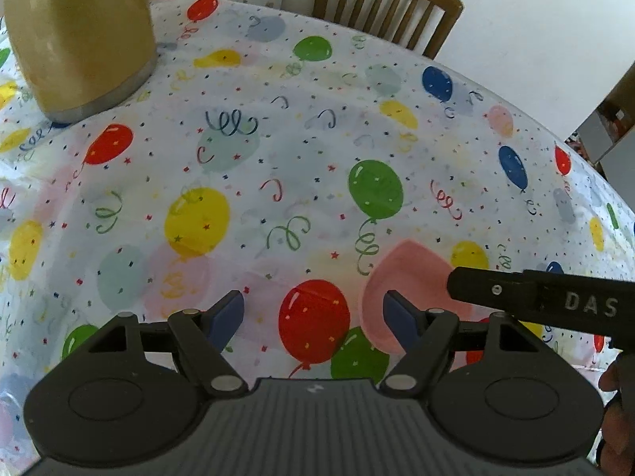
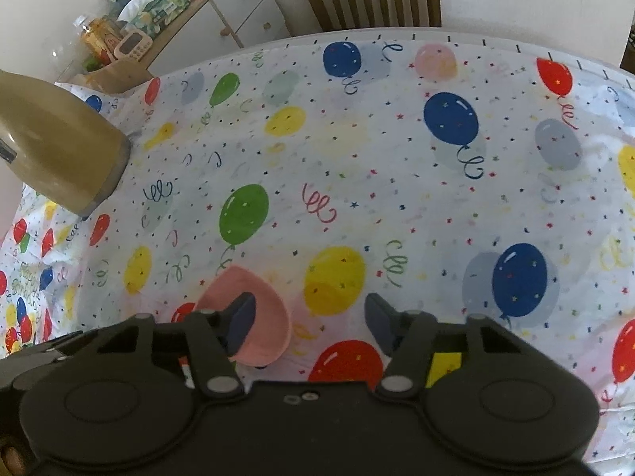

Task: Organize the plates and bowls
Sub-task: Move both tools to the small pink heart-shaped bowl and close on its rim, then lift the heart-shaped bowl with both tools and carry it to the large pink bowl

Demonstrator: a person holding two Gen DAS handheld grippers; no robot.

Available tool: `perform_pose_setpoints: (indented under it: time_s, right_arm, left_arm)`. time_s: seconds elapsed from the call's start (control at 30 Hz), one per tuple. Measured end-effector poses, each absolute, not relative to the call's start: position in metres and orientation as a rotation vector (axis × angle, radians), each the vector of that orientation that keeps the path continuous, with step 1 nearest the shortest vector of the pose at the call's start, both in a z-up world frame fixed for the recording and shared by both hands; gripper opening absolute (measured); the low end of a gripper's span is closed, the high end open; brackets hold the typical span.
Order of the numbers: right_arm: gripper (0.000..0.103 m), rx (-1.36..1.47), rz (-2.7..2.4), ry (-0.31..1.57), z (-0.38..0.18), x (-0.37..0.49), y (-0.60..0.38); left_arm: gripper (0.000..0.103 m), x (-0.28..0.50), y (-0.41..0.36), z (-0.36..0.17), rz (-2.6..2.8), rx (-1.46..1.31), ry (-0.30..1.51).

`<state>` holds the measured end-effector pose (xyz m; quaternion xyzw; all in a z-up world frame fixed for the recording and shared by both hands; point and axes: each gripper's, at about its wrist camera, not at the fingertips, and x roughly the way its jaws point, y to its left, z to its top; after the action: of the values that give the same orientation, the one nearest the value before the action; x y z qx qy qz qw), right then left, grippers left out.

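A pink bowl point(image 1: 408, 277) sits on the balloon-print tablecloth point(image 1: 278, 150), just ahead of my left gripper's right finger. My left gripper point(image 1: 315, 311) is open and empty, low over the table. In the right wrist view the same pink bowl point(image 2: 254, 289) lies under my right gripper's left finger point(image 2: 240, 321). My right gripper point(image 2: 309, 321) is open and empty. The right gripper's black body point(image 1: 555, 301) shows at the right edge of the left wrist view. No plates are in view.
A tall cream kettle point(image 1: 79, 31) stands at the table's far left, also in the right wrist view point(image 2: 59, 150). A wooden chair point(image 1: 389, 4) stands behind the far edge. A cluttered sideboard point(image 2: 158, 12) is beyond the table.
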<state>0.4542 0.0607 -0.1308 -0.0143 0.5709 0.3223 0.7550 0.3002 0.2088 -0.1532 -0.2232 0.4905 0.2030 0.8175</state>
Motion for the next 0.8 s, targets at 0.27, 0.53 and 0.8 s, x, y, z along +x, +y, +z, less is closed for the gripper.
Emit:
perform_pose_setpoints:
  time_s: [0.27,0.53,0.8]
  right_arm:
    - [0.02,-0.014,0.72,1.253,-0.135,0.454,0.063]
    - [0.003,-0.016,0.752,1.252,-0.136,0.449,0.065]
    - [0.001,-0.041,0.744,1.249,-0.132,0.442,0.063]
  left_arm:
    - [0.043,0.303,0.207,-0.152,0.394,-0.487,1.017]
    - [0.013,0.305,0.204,-0.152,0.356,-0.513,1.003]
    - [0.007,0.301,0.197,-0.149,0.326,-0.509,1.009]
